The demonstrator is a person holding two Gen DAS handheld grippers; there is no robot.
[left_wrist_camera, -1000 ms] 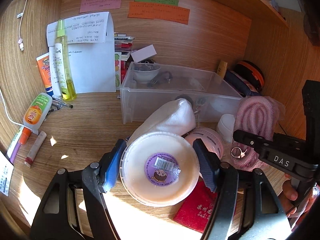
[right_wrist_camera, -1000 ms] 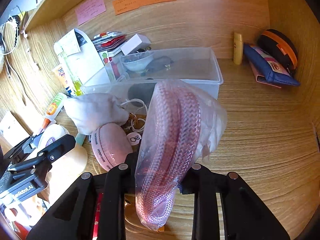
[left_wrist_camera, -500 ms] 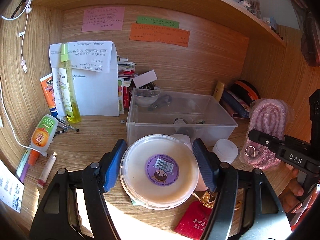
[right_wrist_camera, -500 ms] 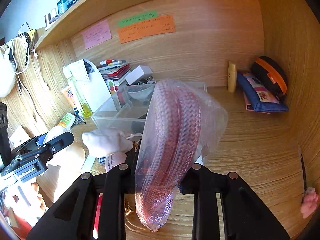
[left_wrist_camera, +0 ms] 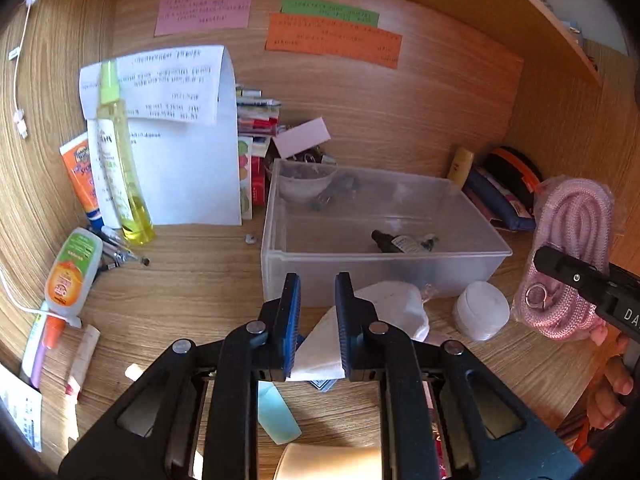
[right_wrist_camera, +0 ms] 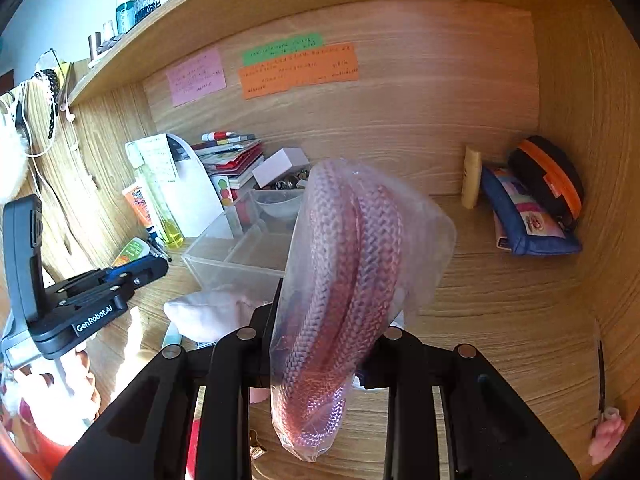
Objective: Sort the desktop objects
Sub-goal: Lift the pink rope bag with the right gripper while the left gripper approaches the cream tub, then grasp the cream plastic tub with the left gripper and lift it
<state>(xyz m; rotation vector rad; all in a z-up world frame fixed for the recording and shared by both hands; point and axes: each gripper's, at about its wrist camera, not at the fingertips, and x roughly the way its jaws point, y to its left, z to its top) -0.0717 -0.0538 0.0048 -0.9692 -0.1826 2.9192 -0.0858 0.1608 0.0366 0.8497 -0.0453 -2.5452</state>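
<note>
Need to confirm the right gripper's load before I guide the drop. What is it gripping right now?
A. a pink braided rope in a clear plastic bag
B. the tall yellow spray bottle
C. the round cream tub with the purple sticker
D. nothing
A. The right gripper is shut on the bagged pink rope, which stands up between its fingers; the yellow spray bottle stands untouched by the paper.

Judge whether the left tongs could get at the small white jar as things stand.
Probably yes: the left tongs are shut and empty, and the jar stands uncovered before the bin, nothing lying across the way.
</note>
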